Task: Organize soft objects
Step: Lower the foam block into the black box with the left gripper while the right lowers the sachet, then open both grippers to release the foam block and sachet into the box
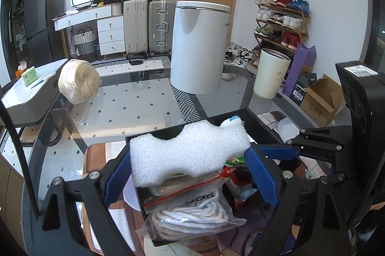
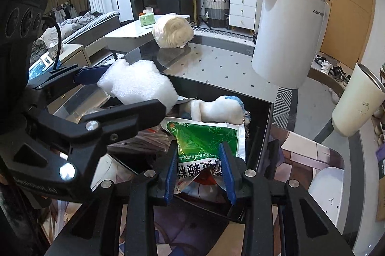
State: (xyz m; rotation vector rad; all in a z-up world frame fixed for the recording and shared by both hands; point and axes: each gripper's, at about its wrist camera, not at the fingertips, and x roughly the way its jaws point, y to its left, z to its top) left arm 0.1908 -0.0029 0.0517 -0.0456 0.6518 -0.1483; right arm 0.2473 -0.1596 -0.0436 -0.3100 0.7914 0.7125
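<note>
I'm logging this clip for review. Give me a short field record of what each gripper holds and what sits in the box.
left gripper: shut on white foam block, held above the box
right gripper: shut on green packet
black box: holds plush toy, bagged laces
table beyond the box: bagged cream bundle, white appliance, cream cup

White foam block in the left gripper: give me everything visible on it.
The white foam block is a chunky piece of white, coarse-celled packing foam with wavy edges: scalloped notches along the top and a cutout underneath. It lies roughly horizontal, clamped at its two ends between the blue pads of the left gripper, above the black box. Below it lies a zip bag of white cord; whether they touch is unclear. The right wrist view shows it as thick and blocky, raised over the box's left side.
</note>
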